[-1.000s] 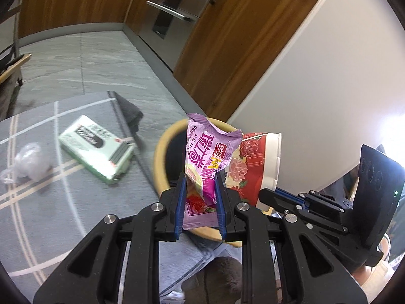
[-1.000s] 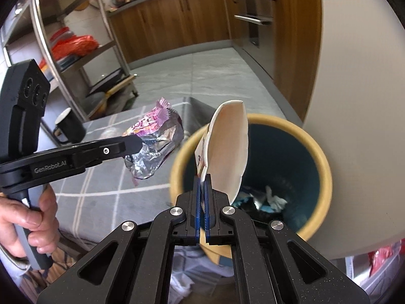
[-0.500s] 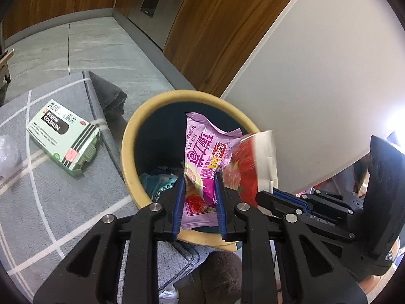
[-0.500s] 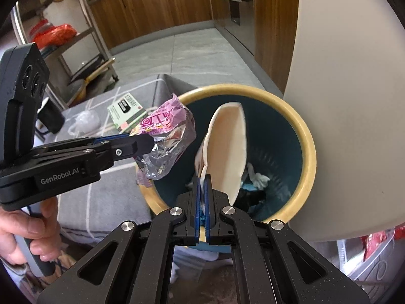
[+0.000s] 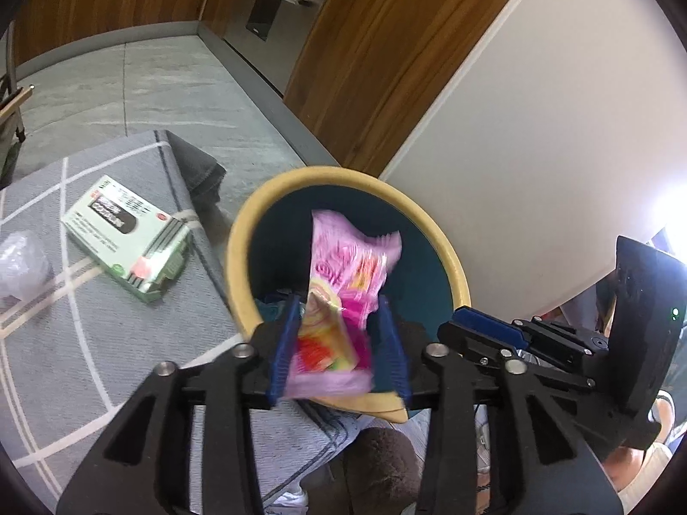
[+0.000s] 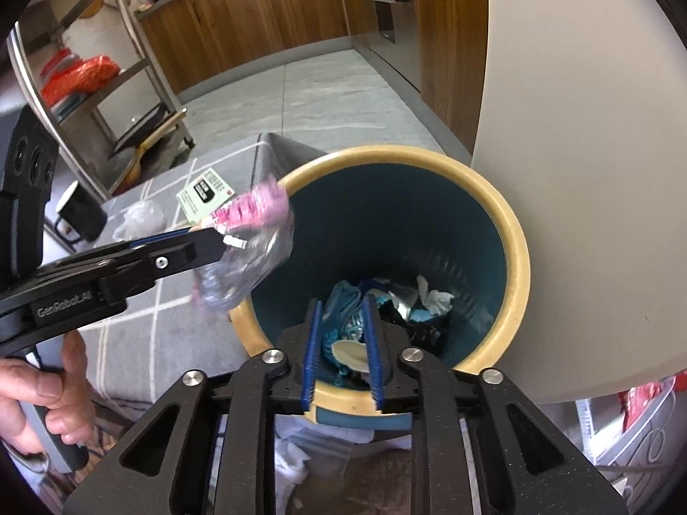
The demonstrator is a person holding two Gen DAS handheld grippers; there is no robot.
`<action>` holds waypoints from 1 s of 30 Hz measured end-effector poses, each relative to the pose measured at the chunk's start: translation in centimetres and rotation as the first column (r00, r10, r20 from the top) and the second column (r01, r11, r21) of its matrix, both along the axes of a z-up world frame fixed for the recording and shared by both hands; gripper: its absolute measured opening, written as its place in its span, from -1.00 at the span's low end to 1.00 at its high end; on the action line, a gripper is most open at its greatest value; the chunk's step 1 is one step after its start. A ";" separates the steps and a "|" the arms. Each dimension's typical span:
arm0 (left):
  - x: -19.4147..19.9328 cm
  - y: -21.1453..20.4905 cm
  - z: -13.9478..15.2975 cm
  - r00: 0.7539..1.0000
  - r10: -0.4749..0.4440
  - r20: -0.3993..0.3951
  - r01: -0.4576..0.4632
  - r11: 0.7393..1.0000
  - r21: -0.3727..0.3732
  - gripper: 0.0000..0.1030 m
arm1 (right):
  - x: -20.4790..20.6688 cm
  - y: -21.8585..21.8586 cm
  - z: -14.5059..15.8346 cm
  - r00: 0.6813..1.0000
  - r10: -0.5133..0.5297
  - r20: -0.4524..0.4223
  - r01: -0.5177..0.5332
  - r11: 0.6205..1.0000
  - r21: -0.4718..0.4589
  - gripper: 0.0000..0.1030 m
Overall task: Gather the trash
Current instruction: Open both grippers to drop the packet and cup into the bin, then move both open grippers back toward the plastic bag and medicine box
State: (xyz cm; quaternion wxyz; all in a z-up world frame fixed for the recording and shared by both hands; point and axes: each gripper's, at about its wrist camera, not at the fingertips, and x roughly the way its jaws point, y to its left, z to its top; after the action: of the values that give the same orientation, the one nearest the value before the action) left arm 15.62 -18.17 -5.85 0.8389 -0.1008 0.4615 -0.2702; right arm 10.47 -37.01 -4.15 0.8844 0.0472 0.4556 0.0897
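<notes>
A round bin with a yellow rim (image 5: 240,236) (image 6: 515,257) and a teal inside holds several crumpled scraps. Above its near edge my left gripper (image 5: 339,304) has its jaws opening. A pink snack wrapper (image 5: 343,274) (image 6: 257,210) sits blurred and loose between the pads. My right gripper (image 6: 342,304) hangs over the bin mouth, its jaws also opening, with nothing held. Down in the bin between its fingers lies a white rounded piece (image 6: 348,349) that looks like the paper cup. The right gripper (image 5: 485,330) also shows beside the left one.
A green and white box (image 5: 124,240) and a crumpled clear bag (image 5: 21,266) lie on the grey checked cloth (image 5: 86,343) left of the bin. A black mug (image 6: 79,214) stands farther left. A white panel (image 5: 536,150) rises right of the bin. A hand (image 6: 38,403) grips the left handle.
Both grippers' jaws have parted. The paper cup has left the right gripper and dropped into the bin. The pink wrapper has gone from firmly pinched to loose and blurred between the left fingers.
</notes>
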 end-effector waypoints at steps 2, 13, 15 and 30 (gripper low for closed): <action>-0.1 0.7 0.2 1.000 0.009 0.004 -0.009 1.000 -0.002 -0.01 | 0.2 0.3 0.2 1.000 0.001 0.008 -0.001 1.000 0.008 -0.35; -0.3 3.7 1.1 0.998 0.054 0.022 -0.054 0.999 0.000 0.11 | 0.7 1.7 1.3 0.999 0.008 0.047 -0.010 0.999 0.046 0.11; -0.2 4.8 1.2 0.997 0.076 0.031 -0.076 0.997 0.011 0.16 | 0.8 1.8 1.4 0.999 0.005 0.051 -0.008 0.998 0.057 0.20; 0.0 14.3 1.4 0.973 0.229 0.031 -0.231 0.971 0.066 0.30 | 2.7 7.6 2.5 0.989 0.117 0.087 -0.125 0.988 0.087 0.61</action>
State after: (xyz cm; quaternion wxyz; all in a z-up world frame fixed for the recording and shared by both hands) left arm 15.60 -3.82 -4.48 0.8728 -0.1216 0.4462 -0.1562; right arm 13.18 -29.38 -1.67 0.8920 0.0567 0.4165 0.1660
